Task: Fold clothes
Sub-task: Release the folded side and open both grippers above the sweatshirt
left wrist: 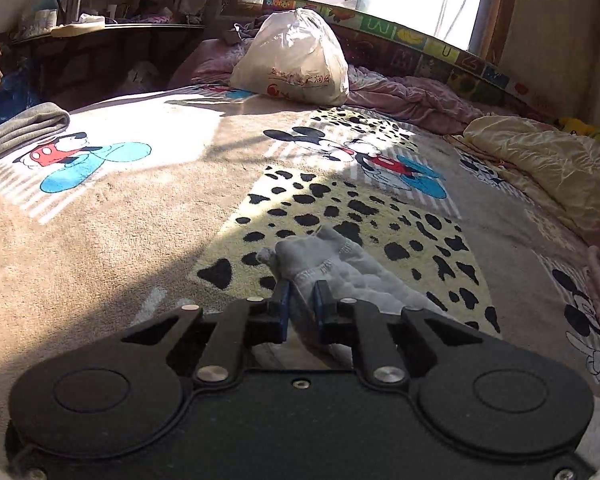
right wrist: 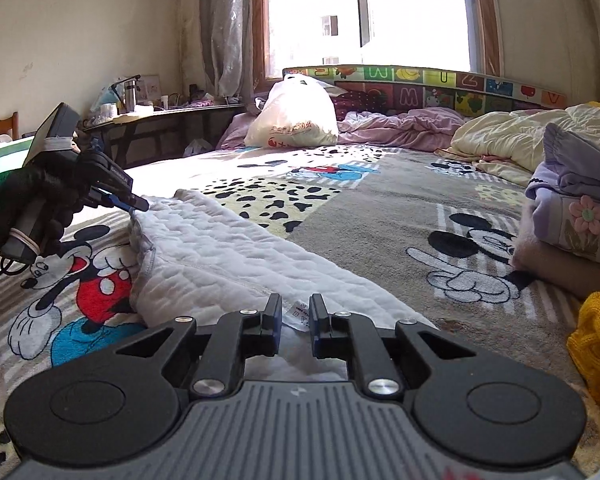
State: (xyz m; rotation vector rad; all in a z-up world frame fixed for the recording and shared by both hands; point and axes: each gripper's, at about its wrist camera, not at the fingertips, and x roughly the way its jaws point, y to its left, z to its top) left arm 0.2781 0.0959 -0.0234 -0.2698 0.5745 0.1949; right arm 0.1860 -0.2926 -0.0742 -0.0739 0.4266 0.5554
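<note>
A white quilted garment [right wrist: 220, 256] lies stretched across the Mickey Mouse blanket [right wrist: 380, 216]. My left gripper [left wrist: 302, 298] is shut on one end of the garment [left wrist: 324, 260], bunched between the fingers. It shows in the right wrist view [right wrist: 134, 204] at the garment's far left end, held by a gloved hand. My right gripper [right wrist: 296, 314] pinches the near edge of the garment beside its white label [right wrist: 298, 316], with the jaws narrowly apart around the cloth.
A white plastic bag [right wrist: 294, 116] sits at the far side of the bed by the window. Folded clothes [right wrist: 572, 216] are stacked at right, with a yellow knit [right wrist: 596, 352] near it. A cream quilt [right wrist: 512, 140] and pink bedding [right wrist: 400, 124] lie behind.
</note>
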